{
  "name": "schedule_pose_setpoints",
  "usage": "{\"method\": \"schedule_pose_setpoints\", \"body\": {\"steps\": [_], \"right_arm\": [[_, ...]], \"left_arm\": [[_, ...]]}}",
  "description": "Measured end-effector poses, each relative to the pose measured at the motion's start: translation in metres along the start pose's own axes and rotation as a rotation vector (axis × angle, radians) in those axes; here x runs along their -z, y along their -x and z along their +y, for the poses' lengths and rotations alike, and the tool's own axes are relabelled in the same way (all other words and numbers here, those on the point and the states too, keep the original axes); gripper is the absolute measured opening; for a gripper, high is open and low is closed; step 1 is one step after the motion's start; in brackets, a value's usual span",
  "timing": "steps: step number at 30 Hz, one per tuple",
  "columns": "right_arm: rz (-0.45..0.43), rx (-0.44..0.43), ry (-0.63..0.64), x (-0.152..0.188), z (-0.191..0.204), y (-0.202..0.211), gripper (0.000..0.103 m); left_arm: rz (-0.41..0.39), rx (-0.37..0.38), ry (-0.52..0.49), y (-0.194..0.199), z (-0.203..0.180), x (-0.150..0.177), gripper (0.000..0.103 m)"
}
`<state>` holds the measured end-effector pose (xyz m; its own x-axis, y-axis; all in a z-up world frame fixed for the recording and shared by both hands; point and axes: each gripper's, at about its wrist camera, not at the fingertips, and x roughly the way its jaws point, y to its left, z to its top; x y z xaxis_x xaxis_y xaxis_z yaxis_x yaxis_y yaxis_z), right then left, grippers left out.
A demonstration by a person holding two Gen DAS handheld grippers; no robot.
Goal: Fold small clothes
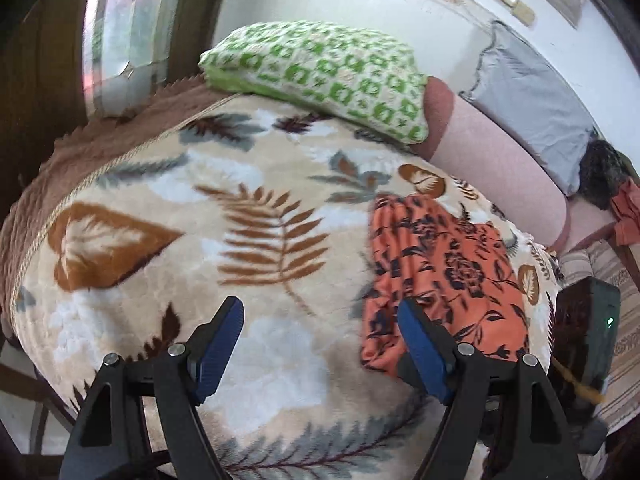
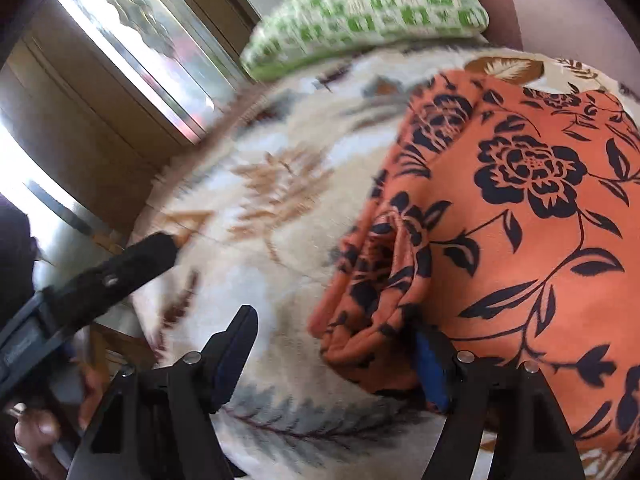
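Observation:
An orange garment with a dark floral print (image 1: pixel 444 276) lies on the right part of a leaf-patterned blanket (image 1: pixel 200 240). It fills the right of the right wrist view (image 2: pixel 520 208), with a bunched folded edge at its near left. My left gripper (image 1: pixel 320 344) is open and empty above the blanket, its right finger just in front of the garment's near left edge. My right gripper (image 2: pixel 336 356) is open, with the garment's bunched edge lying over its right finger. The left gripper also shows at the left of the right wrist view (image 2: pixel 132 268).
A green and white patterned pillow (image 1: pixel 320 72) lies at the far end of the bed, with a pink bolster (image 1: pixel 500 168) and a grey pillow (image 1: pixel 532 108) to its right. A window (image 2: pixel 132 48) and wooden frame stand to the left. A black device (image 1: pixel 588 340) sits at the right edge.

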<state>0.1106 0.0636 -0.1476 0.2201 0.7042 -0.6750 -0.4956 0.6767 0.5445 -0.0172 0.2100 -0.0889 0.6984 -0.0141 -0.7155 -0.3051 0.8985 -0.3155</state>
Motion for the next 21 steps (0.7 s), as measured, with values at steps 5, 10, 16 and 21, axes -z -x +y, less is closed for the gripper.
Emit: {"method": "schedule_pose_setpoints", "body": {"steps": [5, 10, 16, 21], "right_arm": [[-0.139, -0.153, -0.211, 0.016, -0.048, 0.059, 0.076], [-0.238, -0.171, -0.341, 0.044, -0.104, 0.12, 0.076], [-0.263, -0.191, -0.39, 0.059, -0.132, 0.151, 0.076], [-0.245, -0.16, -0.445, 0.062, -0.152, 0.141, 0.076]], "left_arm": [[0.026, 0.068, -0.133, -0.006, -0.052, 0.002, 0.08], [0.145, 0.033, -0.284, -0.051, -0.101, 0.02, 0.08], [0.271, -0.001, -0.087, -0.099, -0.061, 0.01, 0.035], [0.29, -0.005, -0.023, -0.116, -0.027, 0.013, 0.04]]}}
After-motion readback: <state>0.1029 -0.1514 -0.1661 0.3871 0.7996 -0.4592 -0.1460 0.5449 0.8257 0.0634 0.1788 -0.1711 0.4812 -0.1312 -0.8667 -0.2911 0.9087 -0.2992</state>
